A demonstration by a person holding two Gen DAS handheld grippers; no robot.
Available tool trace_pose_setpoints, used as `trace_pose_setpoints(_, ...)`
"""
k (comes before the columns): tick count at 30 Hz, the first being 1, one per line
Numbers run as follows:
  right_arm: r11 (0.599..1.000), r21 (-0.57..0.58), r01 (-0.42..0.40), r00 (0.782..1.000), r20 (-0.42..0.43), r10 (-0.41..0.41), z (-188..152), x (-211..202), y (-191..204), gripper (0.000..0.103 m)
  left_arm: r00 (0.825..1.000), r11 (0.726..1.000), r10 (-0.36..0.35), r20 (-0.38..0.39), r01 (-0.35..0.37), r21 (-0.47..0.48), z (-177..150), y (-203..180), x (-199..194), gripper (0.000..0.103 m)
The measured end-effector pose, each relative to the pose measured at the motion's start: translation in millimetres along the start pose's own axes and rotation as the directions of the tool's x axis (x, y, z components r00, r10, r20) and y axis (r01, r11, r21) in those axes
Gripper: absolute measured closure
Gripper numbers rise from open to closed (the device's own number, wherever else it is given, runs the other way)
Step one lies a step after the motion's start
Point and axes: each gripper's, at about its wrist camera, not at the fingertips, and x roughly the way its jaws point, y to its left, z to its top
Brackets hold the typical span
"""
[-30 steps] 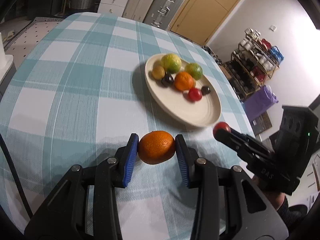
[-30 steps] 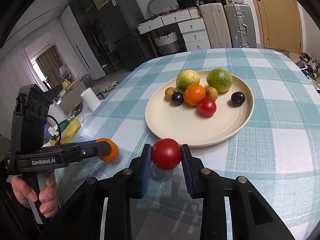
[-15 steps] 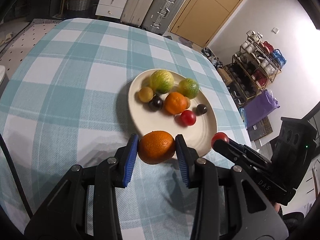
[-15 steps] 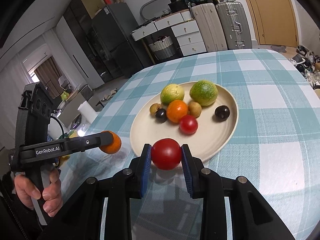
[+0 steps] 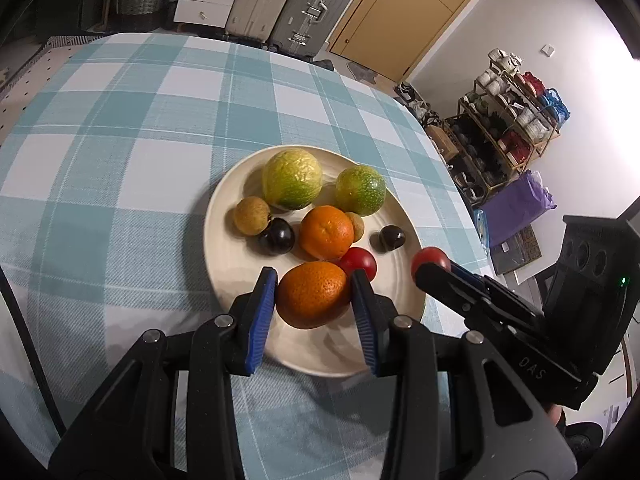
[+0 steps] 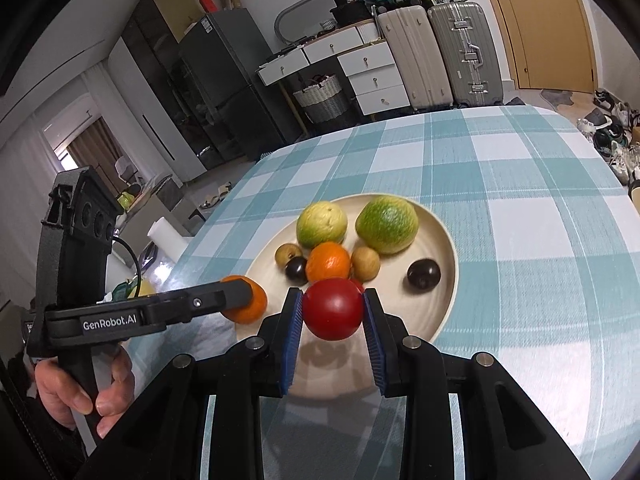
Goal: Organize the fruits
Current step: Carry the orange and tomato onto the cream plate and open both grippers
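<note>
Blue-padded left tongs [image 5: 314, 300] clamp an orange [image 5: 313, 295] over the near rim of the cream plate [image 5: 240, 184] on the checked counter [image 5: 120, 128] — right tongs [image 6: 332, 316] grip a red tomato [image 6: 333, 309] alongside, both fruits poised, it seems, to join the pile

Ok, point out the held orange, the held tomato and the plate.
orange [image 5: 313, 293], left wrist view, middle of its peel between the pads.
tomato [image 6: 333, 314], right wrist view, centre of its red skin.
plate [image 6: 442, 312], right wrist view, bare right side near the rim.
</note>
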Motion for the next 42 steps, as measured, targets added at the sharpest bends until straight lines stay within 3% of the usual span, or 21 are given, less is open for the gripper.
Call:
trace_pose_setpoints(14,0.999,-0.009,0.050,0.997,-0.051,-0.050,20,26,-19,0.073,0.999,1.000,-0.011,-0.050,0.012,0.020,15,-7,38,0.068)
trace_pose_setpoints(23,0.997,-0.004,0.074,0.995,-0.062,-0.074,23,36,-25,0.071,0.998,0.999,-0.036,-0.049,0.036,0.006,20,-8,41,0.068)
trace_pose_setpoints(27,0.999,-0.002,0.053,0.998,-0.029,-0.053,24,29,-22,0.061,0.999,0.999,-0.034,-0.039,0.035,0.003,21,-9,38,0.068)
trace_pose_setpoints(42,0.999,-0.022,0.044,0.997,0.070,-0.042,23,-3,-8,0.054,1.000,0.999,0.027,0.005,-0.027,0.030,10,-11,9,0.068)
